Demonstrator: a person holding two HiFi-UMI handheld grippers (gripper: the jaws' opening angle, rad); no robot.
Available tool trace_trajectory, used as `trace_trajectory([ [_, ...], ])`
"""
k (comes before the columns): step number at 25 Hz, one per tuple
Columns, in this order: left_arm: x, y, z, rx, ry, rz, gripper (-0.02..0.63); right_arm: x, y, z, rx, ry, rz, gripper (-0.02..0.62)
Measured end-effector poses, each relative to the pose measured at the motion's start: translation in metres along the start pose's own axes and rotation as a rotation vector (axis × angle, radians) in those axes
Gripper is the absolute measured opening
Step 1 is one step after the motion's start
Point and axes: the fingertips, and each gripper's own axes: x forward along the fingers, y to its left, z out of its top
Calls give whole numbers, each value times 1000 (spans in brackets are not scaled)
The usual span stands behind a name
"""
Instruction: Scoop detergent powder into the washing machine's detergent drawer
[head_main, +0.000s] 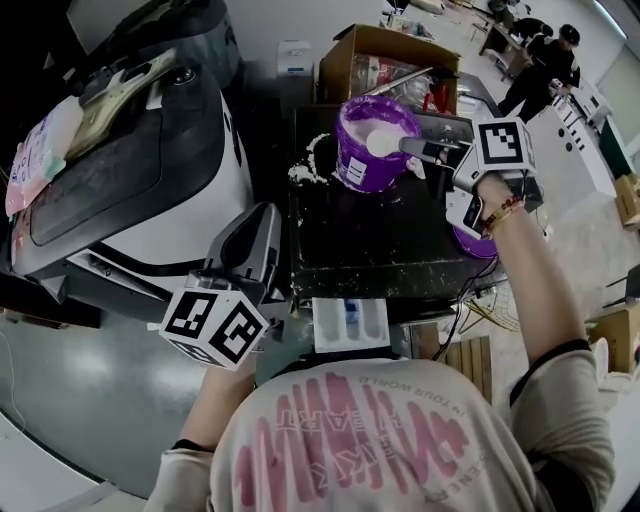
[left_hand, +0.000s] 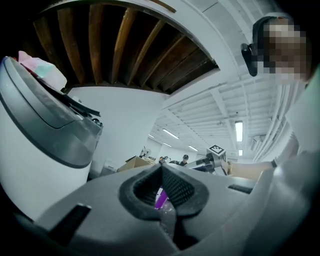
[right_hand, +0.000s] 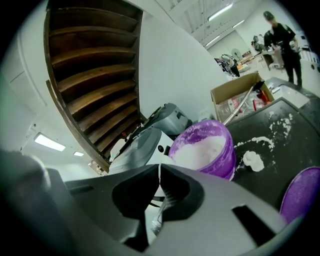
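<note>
Two grippers are in play, one in each of the person's hands. The right gripper (head_main: 425, 150) sits at about 1 o'clock on the black table (head_main: 380, 245). Its jaws are pinched shut on the handle of a white scoop (head_main: 384, 143). The scoop's bowl is heaped with detergent powder and sits over the mouth of the purple tub (head_main: 362, 165), which stands at the table's 12 o'clock edge and is itself well filled with powder. Some spilled powder (head_main: 305, 170) lies on the tabletop just at the tub's 9 o'clock side. A purple lid (head_main: 470, 243) lies at 3 o'clock, partly under the right wrist.

At the table's 9 o'clock side is the left gripper (head_main: 262, 225), beside the white washing machine (head_main: 130, 190). In its own view the jaws meet at the tips, and I can make out nothing gripped between them.

Down at the table's 6 o'clock edge, right in front of the person, is the detergent drawer (head_main: 350, 322), a white tray with compartments. It is well apart from the scoop. A cardboard box (head_main: 385, 60) stands behind the tub.
</note>
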Motion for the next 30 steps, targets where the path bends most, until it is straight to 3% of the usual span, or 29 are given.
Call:
trace_trajectory([
  [20, 16, -4, -45, 0, 135, -125, 0, 14, 18, -103, 142, 10, 23, 2],
  [30, 11, -10, -64, -5, 178, -153, 0, 10, 25, -136, 223, -27, 68, 2],
])
